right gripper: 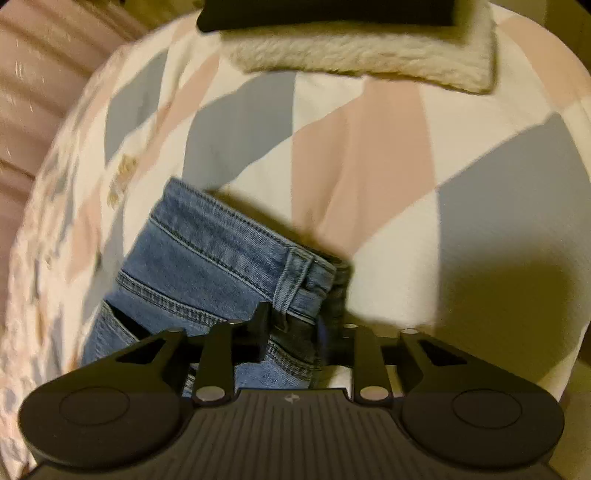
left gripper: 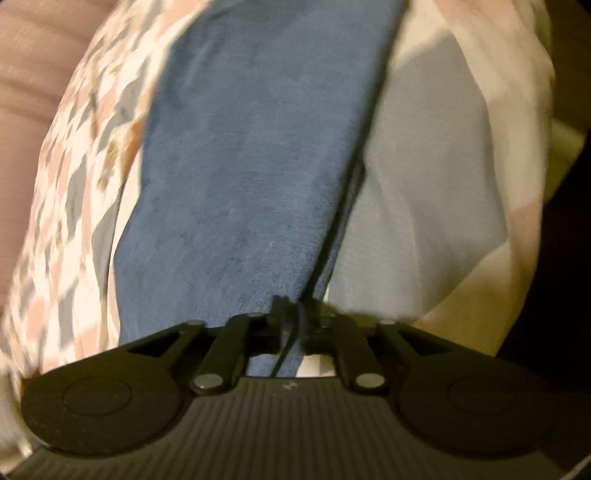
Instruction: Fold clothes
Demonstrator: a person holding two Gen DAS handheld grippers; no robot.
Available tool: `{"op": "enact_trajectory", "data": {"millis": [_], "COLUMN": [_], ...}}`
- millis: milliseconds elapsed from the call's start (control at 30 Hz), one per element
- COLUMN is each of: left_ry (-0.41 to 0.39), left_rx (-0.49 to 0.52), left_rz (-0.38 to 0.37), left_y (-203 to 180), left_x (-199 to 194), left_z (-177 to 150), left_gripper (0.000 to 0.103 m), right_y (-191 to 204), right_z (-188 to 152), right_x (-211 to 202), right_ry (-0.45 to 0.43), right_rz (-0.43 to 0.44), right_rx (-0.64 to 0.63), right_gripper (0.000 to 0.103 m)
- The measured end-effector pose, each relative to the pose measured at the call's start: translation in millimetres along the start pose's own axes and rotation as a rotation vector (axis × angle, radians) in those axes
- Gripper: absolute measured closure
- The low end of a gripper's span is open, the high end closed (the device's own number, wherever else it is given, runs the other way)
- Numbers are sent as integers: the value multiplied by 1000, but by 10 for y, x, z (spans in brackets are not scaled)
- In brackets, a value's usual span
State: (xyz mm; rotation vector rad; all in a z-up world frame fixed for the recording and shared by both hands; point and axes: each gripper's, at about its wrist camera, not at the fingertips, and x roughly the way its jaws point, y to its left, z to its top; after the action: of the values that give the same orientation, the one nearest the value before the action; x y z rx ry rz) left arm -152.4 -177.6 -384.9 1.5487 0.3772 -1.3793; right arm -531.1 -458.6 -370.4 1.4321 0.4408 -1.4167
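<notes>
A pair of blue jeans (left gripper: pixel 251 147) lies over a bed with a pink, grey and white diamond-patterned cover (right gripper: pixel 369 140). In the left wrist view the denim leg stretches away from my left gripper (left gripper: pixel 295 314), which is shut on its near edge. In the right wrist view my right gripper (right gripper: pixel 291 325) is shut on the jeans' waistband (right gripper: pixel 236 251) by a belt loop; a back pocket shows at lower left. The fingertips are partly hidden by cloth.
A cream fleece item (right gripper: pixel 369 55) with a black item (right gripper: pixel 325 14) on top lies at the far side of the bed. A pink ribbed headboard or cushion (right gripper: pixel 33 92) runs along the left. The bed edge drops off at the right.
</notes>
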Motion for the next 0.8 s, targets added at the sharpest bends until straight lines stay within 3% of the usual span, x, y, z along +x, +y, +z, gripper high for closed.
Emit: {"op": "enact_trajectory", "data": {"millis": [33,100,167,267,400,433,567,600,633,667,733,800], "left_ry": [-3,6,21,102,229,256,387,414,411,371,286,191], "left_rx": [-59,-227,-395,-594,-623,-626,-572,-547,-547,-630,-803,-1089], "left_rz": [-11,5,44,182,356,365,343,325,313,328,357,395], "left_y": [94,391,711,1275,1872,1980,2212,2206,2197,2236,2315,2401], "left_x": [-82,-280,-445,-377,117,269,884,996,1016,891,627,173], "left_z": [-18,-93,-187,-402,-537,-571,-768,-845,-933,-1063,-1334,-1759], "left_gripper": [72,69,69,61,57,51,51,62,82,91,92,92], "right_y": [61,197,313,442,801,934,1413,1520,1624,1710,1865,1974], "right_z": [20,49,48,15,-218,-316,-768,-883,-996,-1097,-1281,-1424], "right_x": [-14,-103,-242,-423,-479,-452,-316,-290,-267,-242,-192,-169], "right_ry": [6,-20,-83,-130,-89,-66,27,51,77,102,146,175], "right_rz": [-14,-77,-137,-123,-40,-23,41,54,65,72,77,73], "right_rx": [-24,-114,-210,-273,-358,-389,-457,-463,-465,-469,-482,-496], "right_gripper": [51,27,26,26,26,26,27,26,26,26,26,26]}}
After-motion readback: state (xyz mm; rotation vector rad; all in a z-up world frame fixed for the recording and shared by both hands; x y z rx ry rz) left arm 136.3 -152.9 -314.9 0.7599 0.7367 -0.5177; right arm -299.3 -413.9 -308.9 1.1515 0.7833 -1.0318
